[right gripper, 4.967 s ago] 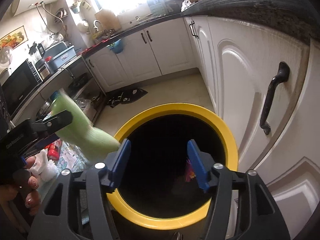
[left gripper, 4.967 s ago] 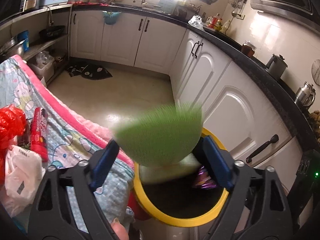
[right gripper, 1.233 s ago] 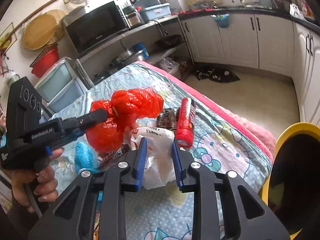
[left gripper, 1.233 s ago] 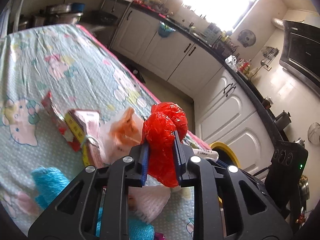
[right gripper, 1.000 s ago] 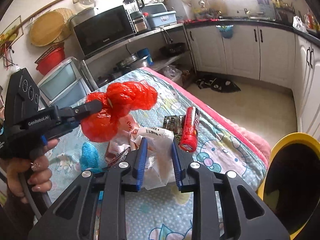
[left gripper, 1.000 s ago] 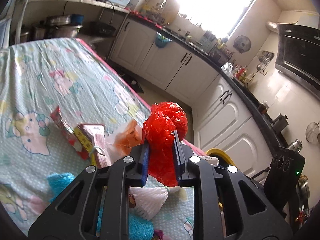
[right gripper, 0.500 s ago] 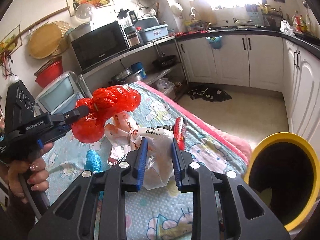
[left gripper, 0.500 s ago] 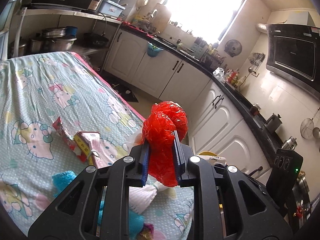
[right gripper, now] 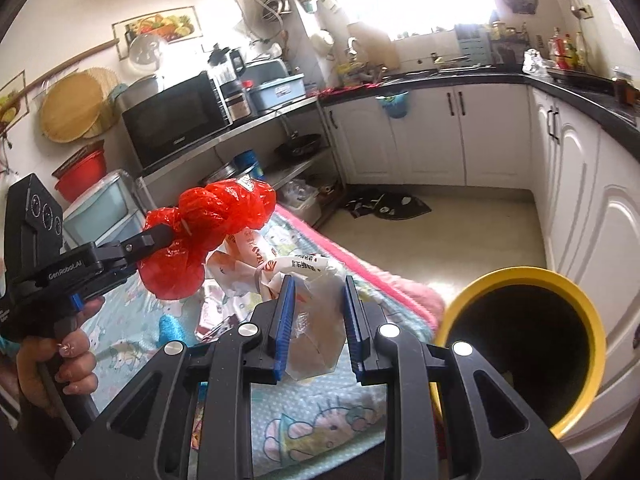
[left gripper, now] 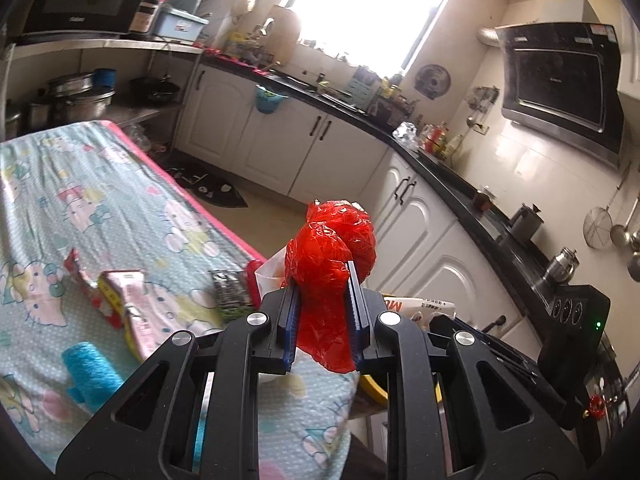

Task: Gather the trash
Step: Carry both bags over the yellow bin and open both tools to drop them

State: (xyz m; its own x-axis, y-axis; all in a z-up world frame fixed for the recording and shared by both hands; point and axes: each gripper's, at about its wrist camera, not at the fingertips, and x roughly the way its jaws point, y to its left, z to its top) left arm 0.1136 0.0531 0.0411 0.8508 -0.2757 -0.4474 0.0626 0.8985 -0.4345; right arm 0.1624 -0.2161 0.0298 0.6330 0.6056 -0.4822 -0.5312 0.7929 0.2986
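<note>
Black plastic tool, blue ribbed pads, silver screws, white "GenRobot.AI" lettering.

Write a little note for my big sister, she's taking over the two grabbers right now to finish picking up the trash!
Left gripper: shut on the red plastic bag, held up off the table.
Right gripper: shut on the white plastic bag, also lifted.
The yellow-rimmed bin stands on the floor by the table's corner, to the right of both grippers and open.
Neither bag is in the bin yet.
Left on the cartoon tablecloth: a pink packet, a dark wrapper and a blue fuzzy thing.
Next, probably: carry both bags over the bin, let go, then return for the rest.
</note>
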